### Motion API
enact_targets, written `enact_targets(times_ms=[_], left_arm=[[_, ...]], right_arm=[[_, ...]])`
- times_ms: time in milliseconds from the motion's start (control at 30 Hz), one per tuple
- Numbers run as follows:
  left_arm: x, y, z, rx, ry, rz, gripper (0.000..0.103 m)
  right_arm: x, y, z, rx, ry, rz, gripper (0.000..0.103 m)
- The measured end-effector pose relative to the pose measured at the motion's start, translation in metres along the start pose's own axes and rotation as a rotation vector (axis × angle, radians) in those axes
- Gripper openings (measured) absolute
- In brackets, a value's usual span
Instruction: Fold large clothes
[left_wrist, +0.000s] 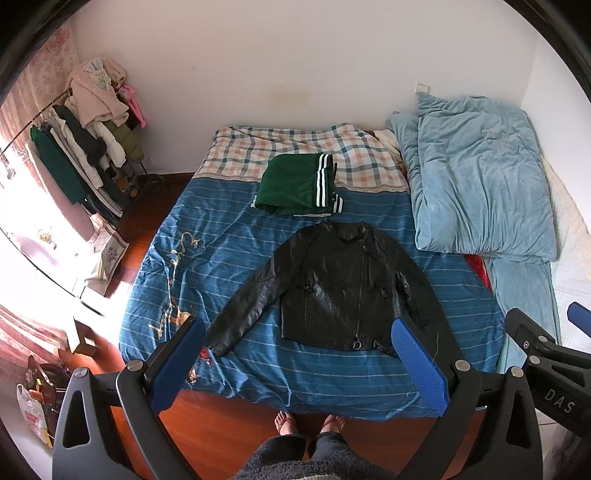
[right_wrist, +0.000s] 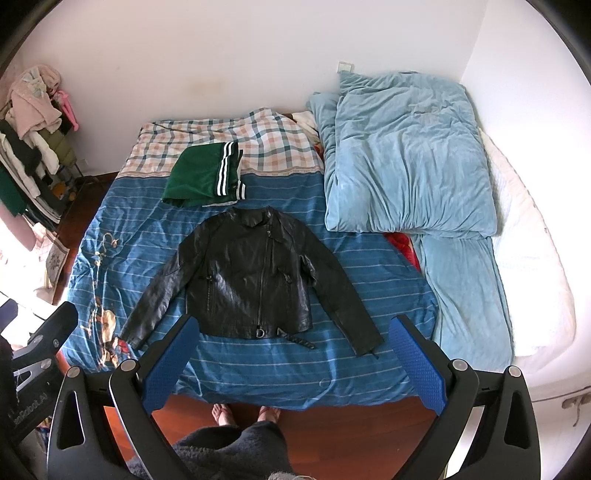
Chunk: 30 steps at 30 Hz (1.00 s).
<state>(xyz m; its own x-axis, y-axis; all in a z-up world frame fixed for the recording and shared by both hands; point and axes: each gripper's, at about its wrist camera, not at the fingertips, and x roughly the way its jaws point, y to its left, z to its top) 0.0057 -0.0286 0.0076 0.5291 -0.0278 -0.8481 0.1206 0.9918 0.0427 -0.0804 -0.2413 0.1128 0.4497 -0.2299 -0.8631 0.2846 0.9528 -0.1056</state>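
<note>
Since the black leather jacket (left_wrist: 332, 284) lies flat, sleeves splayed, on the blue striped bed (left_wrist: 236, 254) below folded green trousers (left_wrist: 299, 184), my left hand-held gripper (left_wrist: 299, 365) and right hand-held gripper (right_wrist: 295, 362), both spread empty, should pinch each cuff inward first.

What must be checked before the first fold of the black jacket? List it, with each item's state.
1. Black jacket lies flat, front up, sleeves spread: ok.
2. Zip closed: cannot tell.
3. Left tool open and empty: ok.
4. Right tool open and empty: ok.
5. Folded green garment lies apart from the jacket, beyond its collar: ok.
6. Blue quilt clear of the nearer sleeve: ok.
</note>
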Motion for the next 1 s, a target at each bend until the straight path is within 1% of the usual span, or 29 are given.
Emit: enact_targets(times_ms=[333,600,833,867,900,1000], left_arm=[[0.0,0.001,0.001,-0.002,0.001,-0.002,0.103],[0.0,0.0,0.001,-0.002,-0.001,-0.004,0.103],[0.002,-0.005,0.004,0.003,-0.002,-0.004,0.103],[0.003,-0.006,0.006,0.004,-0.006,-0.001,0.103],[0.006,-0.008,0.009,0.006,-0.021,0.008,0.103],[0.024,-0.012,0.018,0.015,-0.072,0.045,0.103]], right_arm=[[-0.005,0.003,0.007,0.004,-0.002,0.0,0.103],[-0.003,0.003,0.004,0.001,-0.005,-0.003,0.103],[-0.007,0.006,0.008,0.014,0.0,-0.006,0.103],[-0.006,0.004,0.008,0.022,0.004,-0.005,0.103],[0.002,-0.003,0.019,0.033,0.008,-0.003,0.103],[0.022,-0.01,0.029,0.086,0.005,0.009,0.103]])
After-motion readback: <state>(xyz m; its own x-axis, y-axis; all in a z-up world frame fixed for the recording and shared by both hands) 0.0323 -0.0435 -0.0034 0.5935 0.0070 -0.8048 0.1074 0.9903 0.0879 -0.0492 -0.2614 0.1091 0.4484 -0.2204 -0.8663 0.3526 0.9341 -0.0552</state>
